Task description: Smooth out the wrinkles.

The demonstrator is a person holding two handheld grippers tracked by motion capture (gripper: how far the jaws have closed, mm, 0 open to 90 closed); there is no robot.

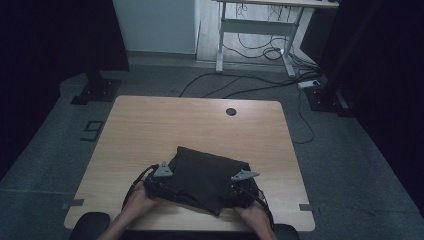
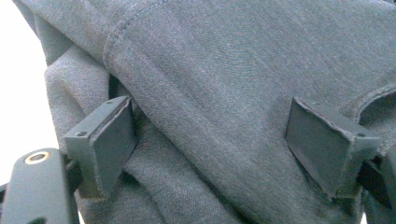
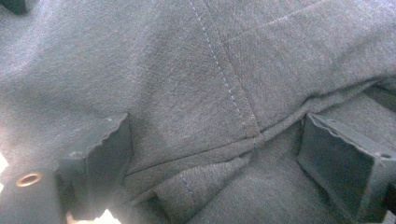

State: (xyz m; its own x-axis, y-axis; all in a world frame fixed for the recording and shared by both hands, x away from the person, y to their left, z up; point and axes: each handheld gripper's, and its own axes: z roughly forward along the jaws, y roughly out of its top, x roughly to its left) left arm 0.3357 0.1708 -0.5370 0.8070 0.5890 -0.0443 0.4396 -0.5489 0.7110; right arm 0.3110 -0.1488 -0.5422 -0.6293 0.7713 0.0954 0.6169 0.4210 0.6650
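Up close, both hand-held gripper (image 2: 212,149) views reveal wide jaws and garment (image 1: 205,175) seams.

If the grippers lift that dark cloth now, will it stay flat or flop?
The dark folded garment would probably flop and sag: its knit fabric shows soft folds and seams. It likely feels light and could unfold, since its layers lie loose.

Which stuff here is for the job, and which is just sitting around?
For the job: dark folded garment; left tongs and right tongs, both open at its near edge.

Just around: wooden table underneath; cables on the floor; white desk frame.
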